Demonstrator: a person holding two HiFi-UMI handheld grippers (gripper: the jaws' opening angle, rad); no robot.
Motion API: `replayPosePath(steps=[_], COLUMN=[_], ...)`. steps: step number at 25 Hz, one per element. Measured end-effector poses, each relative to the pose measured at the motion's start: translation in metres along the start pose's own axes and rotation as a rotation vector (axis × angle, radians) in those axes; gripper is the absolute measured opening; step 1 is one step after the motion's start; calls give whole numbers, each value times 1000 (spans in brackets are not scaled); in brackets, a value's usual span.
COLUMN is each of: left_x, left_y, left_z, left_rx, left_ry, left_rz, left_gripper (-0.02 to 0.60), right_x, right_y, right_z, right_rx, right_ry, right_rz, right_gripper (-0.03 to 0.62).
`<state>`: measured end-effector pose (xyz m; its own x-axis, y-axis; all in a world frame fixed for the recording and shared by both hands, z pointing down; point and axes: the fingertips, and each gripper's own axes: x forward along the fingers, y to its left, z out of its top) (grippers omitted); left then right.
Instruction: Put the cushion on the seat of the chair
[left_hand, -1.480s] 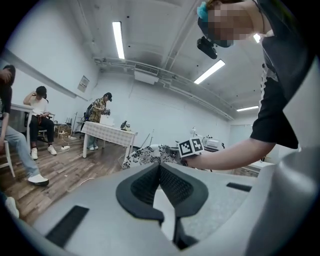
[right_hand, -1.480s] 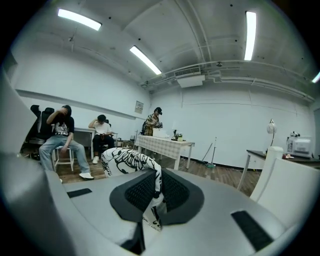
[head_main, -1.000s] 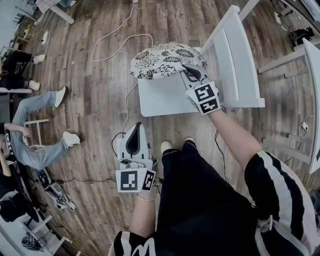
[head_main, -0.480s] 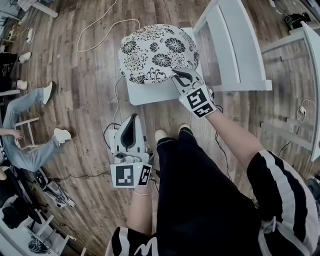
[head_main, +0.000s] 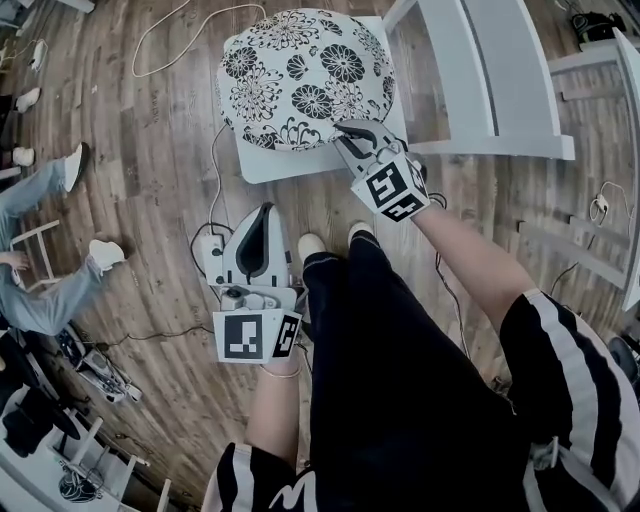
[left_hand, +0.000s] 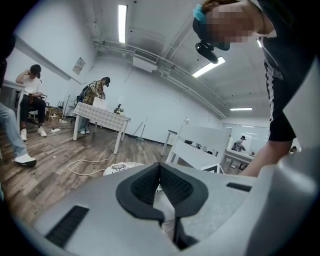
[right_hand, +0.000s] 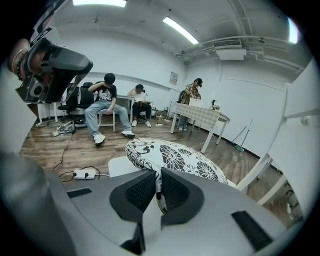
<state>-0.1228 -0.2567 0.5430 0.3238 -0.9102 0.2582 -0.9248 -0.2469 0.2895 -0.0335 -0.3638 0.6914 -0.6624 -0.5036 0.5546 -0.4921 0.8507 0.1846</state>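
Note:
The round cushion (head_main: 300, 75), white with black flowers, lies over the white chair's seat (head_main: 262, 165) and hides most of it. My right gripper (head_main: 348, 135) is shut on the cushion's near edge. In the right gripper view a fold of the flowered fabric (right_hand: 159, 192) is pinched between the pads, with the cushion (right_hand: 175, 157) spreading out beyond them. My left gripper (head_main: 264, 212) hangs over the floor in front of the chair, shut, with nothing in it. From the left gripper view its closed pads (left_hand: 142, 185) point toward the cushion (left_hand: 122, 167).
The chair's slatted back (head_main: 490, 70) rises to the right of the seat. A power strip (head_main: 210, 258) and cables lie on the wood floor by my left gripper. Seated people's legs (head_main: 50, 290) are at the left. More white furniture (head_main: 610, 70) stands at the far right.
My right gripper has carried the cushion down and over the seat, which it now mostly covers. My left gripper has sunk a little toward the floor.

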Motion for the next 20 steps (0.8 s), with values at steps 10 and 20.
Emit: replayPosePath(steps=[10,20], left_x=[-22,-10], left_y=[-4,-3], left_z=[-38,-49], left_rx=[-1,-10], left_ry=[22,60], left_rz=[-22,-47], left_gripper=[3,3], right_x=[-3,9], right_y=[41,51], right_z=[-51,-74], right_rx=[4,2], right_ry=[56,113], right_rz=[5,27], right_gripper=[31,31])
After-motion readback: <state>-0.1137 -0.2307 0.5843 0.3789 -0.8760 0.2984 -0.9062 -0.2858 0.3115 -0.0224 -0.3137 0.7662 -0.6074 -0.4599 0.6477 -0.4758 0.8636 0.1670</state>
